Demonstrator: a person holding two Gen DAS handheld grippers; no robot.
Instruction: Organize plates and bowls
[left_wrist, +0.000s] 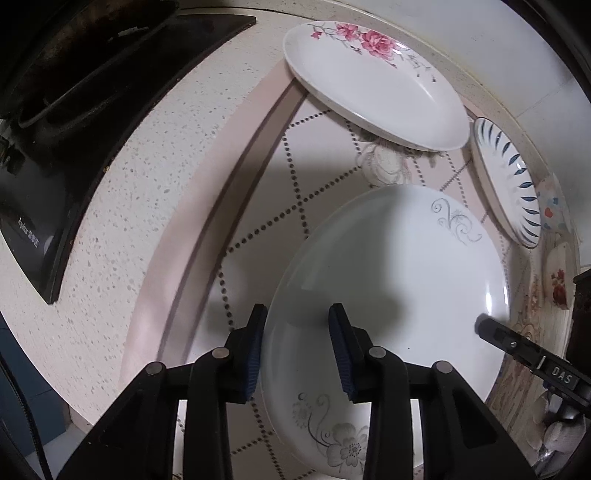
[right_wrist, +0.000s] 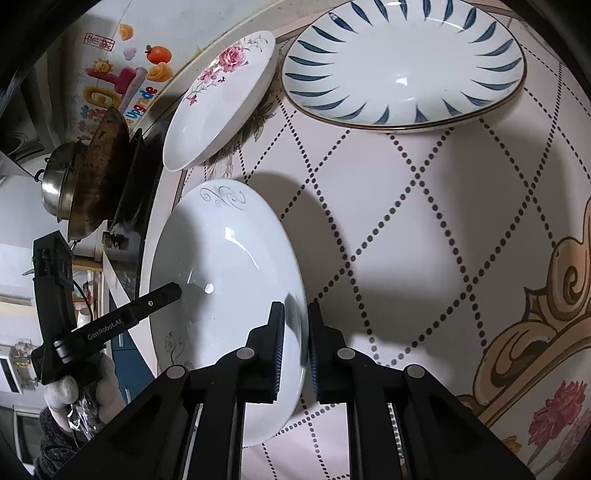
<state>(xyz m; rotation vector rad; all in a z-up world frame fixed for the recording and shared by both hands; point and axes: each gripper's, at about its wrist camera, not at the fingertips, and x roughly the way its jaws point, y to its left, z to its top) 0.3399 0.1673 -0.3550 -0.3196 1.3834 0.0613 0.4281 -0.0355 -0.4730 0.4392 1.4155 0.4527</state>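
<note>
Stove (left_wrist: 55, 155): set into the speckled counter (left_wrist: 122, 192) at far left, clear of the crockery.

Patterned mat (left_wrist: 266, 221): spread on the counter so that all dishes are carried on it.

Left gripper (left_wrist: 297, 350): its fingers (left_wrist: 255, 354) are narrowed astride the near-left rim of the grey-scroll plate (left_wrist: 388, 277), one outside and one over the well; a small gap to the inner pad seems to remain, so a firm grip cannot be confirmed.

Right gripper (right_wrist: 295, 350): fingers (right_wrist: 277, 350) closed tight on the opposite rim of the same plate, which is thereby taken from two sides, presumably for a level lift.

Rose plate (left_wrist: 369, 85): lying behind, apart.

Blue-leaf plate (right_wrist: 402, 62): lying to the right of the rose plate, just beside it; a likely stacking base.

Small patterned dishes (left_wrist: 554, 206): at far right, detail unclear.
</note>
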